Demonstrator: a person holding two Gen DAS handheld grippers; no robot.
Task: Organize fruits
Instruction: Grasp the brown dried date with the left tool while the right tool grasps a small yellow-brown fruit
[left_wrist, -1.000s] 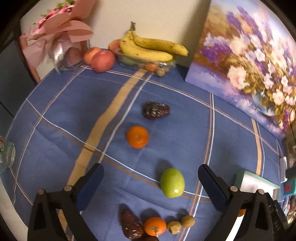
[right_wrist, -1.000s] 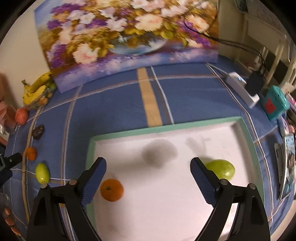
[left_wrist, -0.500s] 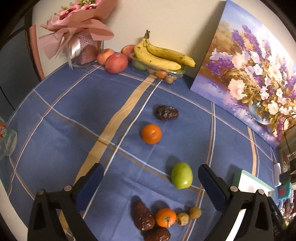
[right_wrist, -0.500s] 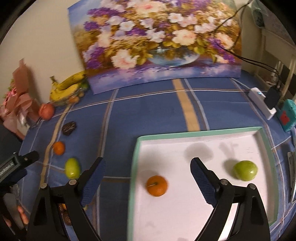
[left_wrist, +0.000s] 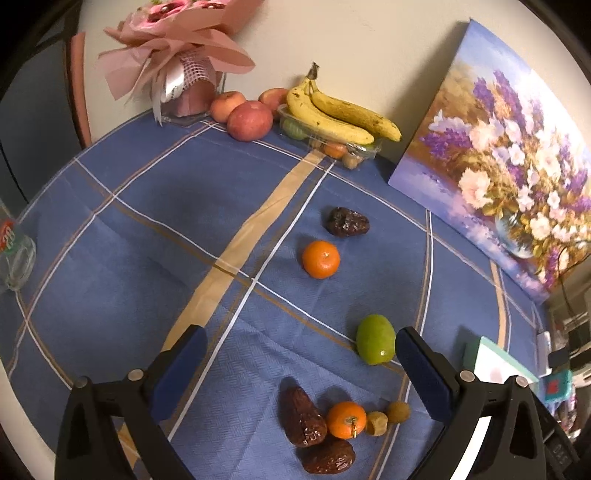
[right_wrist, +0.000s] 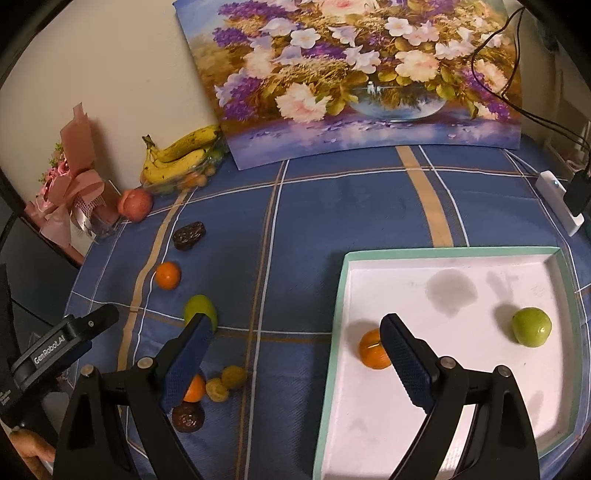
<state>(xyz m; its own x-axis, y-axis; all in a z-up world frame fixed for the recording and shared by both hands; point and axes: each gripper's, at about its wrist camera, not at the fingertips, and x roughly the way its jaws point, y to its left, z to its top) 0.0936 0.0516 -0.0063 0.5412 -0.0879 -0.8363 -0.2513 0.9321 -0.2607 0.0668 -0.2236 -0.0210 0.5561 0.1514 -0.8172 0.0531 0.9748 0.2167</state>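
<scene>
While both claws gape wide and carry nothing, fruit waits on the blue cloth (left_wrist: 155, 229)!
Left gripper (left_wrist: 295, 354) hangs beside a green fruit (left_wrist: 375, 339); right gripper (right_wrist: 295, 343) hovers at the white tray (right_wrist: 461, 254), where an orange (right_wrist: 371, 353) and another green fruit (right_wrist: 531, 326) sit.

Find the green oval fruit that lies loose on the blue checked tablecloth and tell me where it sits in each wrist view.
Left wrist view: the green oval fruit on the cloth is lower right of centre, just left of the left tool's right finger.
Right wrist view: the same fruit is lower left, partly behind the right tool's left finger.
Shared landmark: the small round orange fruit beyond it, then the dark wrinkled date.
</scene>
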